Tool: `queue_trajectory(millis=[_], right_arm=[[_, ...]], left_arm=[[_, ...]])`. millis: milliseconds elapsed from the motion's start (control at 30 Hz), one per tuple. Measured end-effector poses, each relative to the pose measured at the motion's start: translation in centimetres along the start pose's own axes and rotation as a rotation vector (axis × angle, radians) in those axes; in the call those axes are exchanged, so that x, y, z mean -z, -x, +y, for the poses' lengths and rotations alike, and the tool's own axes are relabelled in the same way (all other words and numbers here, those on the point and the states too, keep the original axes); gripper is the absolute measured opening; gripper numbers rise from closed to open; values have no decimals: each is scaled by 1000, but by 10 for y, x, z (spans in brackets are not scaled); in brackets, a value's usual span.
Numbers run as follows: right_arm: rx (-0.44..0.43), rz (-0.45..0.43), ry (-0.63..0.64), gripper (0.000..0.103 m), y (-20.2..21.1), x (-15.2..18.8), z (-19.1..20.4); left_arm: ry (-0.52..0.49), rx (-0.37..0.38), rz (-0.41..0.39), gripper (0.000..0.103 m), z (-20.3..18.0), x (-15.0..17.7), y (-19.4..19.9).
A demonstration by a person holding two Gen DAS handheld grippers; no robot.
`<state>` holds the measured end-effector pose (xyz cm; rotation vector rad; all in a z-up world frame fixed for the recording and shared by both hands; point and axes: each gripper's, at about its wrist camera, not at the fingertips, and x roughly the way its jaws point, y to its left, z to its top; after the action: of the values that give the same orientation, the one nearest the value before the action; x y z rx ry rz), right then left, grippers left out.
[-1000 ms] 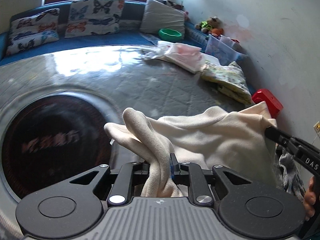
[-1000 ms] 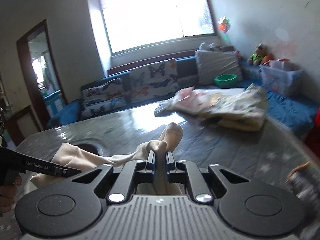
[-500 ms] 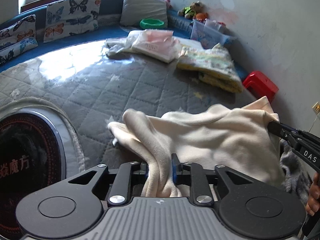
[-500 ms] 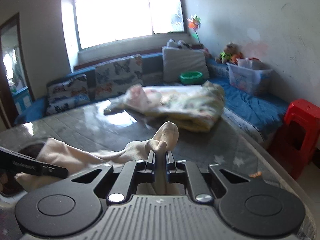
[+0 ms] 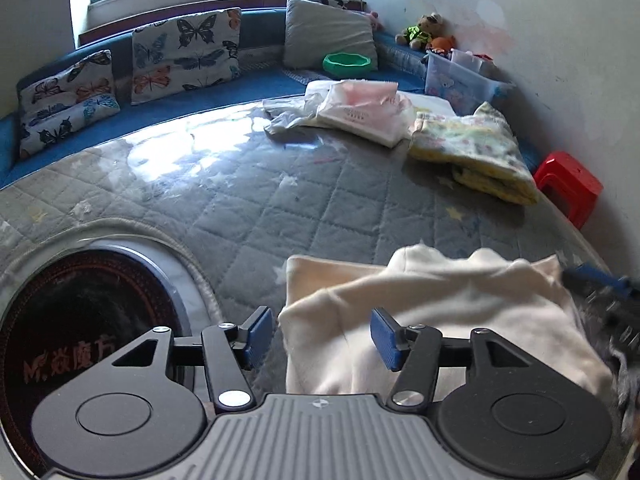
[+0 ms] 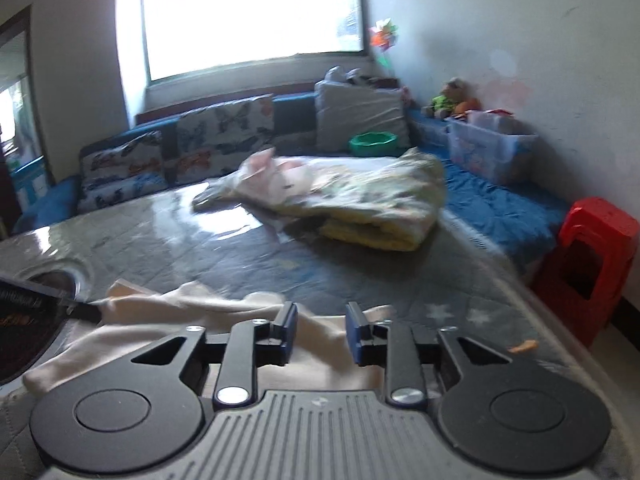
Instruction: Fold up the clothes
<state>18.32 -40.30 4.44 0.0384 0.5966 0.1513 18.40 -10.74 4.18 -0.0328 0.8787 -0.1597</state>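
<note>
Cream garment [image 5: 432,320] lies folded on the quilted grey table [image 5: 280,200] — left claw [image 5: 322,336] spread wide over its edge, gripping nothing. Right view: right claw [image 6: 321,336] likewise parted, empty, above the cloth [image 6: 192,316].

cloth [image 5: 432,320]: cream, plain | table cover [image 5: 280,208]: grey, stitched squares with stars | blanket [image 5: 472,152]: yellow with little prints | pillows [image 5: 184,56]: white with butterflies | big pillow [image 5: 328,38]: grey | bowl [image 5: 346,63]: green | stool [image 5: 570,186]: red | couch [image 6: 496,208]: blue | gripper pads [image 5: 382,336]: blue
</note>
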Motion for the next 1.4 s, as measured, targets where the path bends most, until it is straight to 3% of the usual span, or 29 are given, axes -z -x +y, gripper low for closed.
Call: queue_trajectory(millis=[167, 333, 433, 567, 633, 833, 1233, 1400], right_arm=[[-49, 59, 36, 36, -25, 5, 25], [-53, 101, 66, 54, -41, 12, 41], [-61, 88, 98, 56, -34, 13, 47], [-72, 70, 98, 78, -22, 16, 51], [-70, 74, 104, 79, -19, 21, 54], [-60, 72, 114, 91, -10, 29, 60], [-86, 61, 133, 99, 11, 47, 78], [-92, 54, 127, 103, 18, 53, 83]], left_arm=[[-30, -6, 13, 57, -6, -4, -15], [-46, -43, 40, 58, -6, 1, -31], [-66, -44, 29, 58, -6, 4, -26], [-54, -36, 14, 66, -3, 11, -17], [-55, -43, 10, 77, -3, 17, -12], [-46, -52, 5, 89, 1, 31, 2], [-20, -64, 3, 102, 10, 61, 27], [-1, -77, 4, 103, 13, 72, 36]])
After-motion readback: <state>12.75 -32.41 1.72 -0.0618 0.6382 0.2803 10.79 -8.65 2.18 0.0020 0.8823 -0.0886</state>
